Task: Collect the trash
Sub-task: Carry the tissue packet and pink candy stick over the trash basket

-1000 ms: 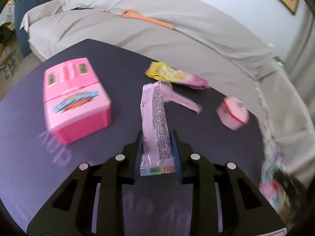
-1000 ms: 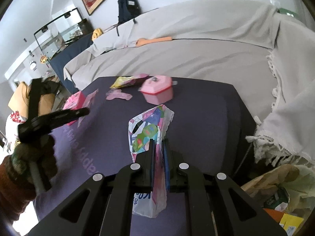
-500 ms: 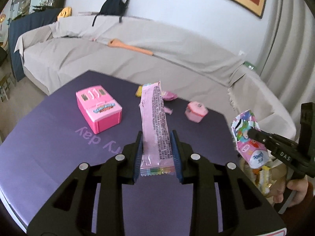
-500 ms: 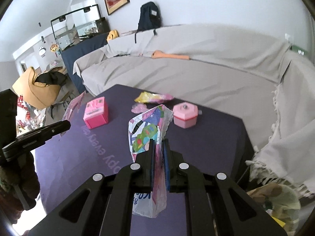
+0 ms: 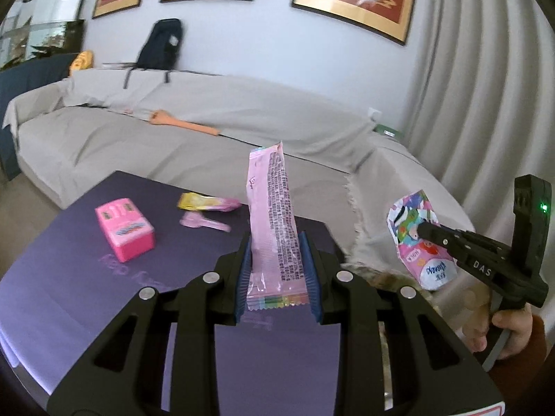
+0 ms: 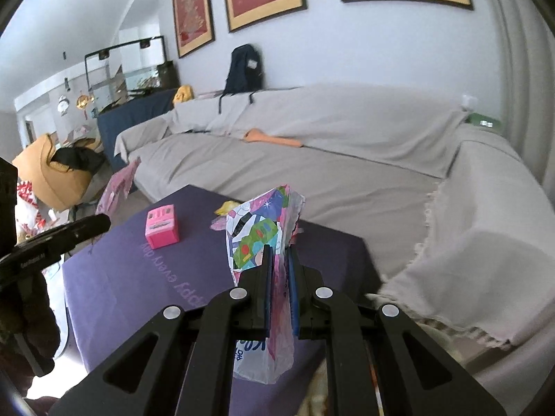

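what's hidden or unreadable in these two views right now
- Left wrist view: the long pink wrapper hides the table behind it; its print is too small.
- Right wrist view: the colourful wrapper covers the yellow packet.
- Both views: no trash container is clearly seen.

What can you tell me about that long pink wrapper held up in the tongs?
The long pink wrapper is a thin, glossy plastic sleeve, flattened and apparently empty. Dark small print covers the side shown, and a rainbow stripe crosses its crimped bottom edge. It stands nearly upright, leaning slightly, clamped near its lower end between the blue pads of the left tongs, clear of the purple table.
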Action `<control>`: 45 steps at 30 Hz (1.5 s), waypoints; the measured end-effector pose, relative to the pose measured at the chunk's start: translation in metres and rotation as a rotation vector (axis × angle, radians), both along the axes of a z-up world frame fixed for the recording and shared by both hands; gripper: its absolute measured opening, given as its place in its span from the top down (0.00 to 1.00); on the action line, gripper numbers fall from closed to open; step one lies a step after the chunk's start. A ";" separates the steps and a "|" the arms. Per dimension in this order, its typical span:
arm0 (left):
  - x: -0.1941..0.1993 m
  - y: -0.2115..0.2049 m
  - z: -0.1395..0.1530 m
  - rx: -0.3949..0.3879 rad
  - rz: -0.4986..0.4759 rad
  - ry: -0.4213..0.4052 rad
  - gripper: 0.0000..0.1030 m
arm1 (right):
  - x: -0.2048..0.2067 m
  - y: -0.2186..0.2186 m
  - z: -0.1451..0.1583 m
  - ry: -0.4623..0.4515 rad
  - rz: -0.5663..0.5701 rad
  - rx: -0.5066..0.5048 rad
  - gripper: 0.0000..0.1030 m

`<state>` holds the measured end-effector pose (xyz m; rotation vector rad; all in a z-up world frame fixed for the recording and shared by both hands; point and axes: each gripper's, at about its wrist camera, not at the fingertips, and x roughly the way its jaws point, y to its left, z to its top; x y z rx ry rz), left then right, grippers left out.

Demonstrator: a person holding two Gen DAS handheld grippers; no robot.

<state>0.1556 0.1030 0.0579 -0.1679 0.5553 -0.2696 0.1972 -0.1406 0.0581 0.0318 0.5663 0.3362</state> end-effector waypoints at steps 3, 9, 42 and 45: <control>0.001 -0.027 -0.001 -0.014 -0.040 0.025 0.74 | -0.012 -0.029 -0.002 -0.006 -0.039 -0.011 0.90; 0.003 -0.083 -0.009 -0.027 -0.163 0.041 0.74 | -0.026 -0.080 -0.024 0.046 -0.132 -0.051 0.90; 0.025 -0.176 -0.096 0.033 -0.381 0.233 0.74 | -0.004 -0.124 -0.207 0.393 -0.199 -0.010 0.90; 0.026 -0.177 -0.101 0.035 -0.383 0.247 0.74 | -0.004 -0.126 -0.210 0.395 -0.195 -0.009 0.90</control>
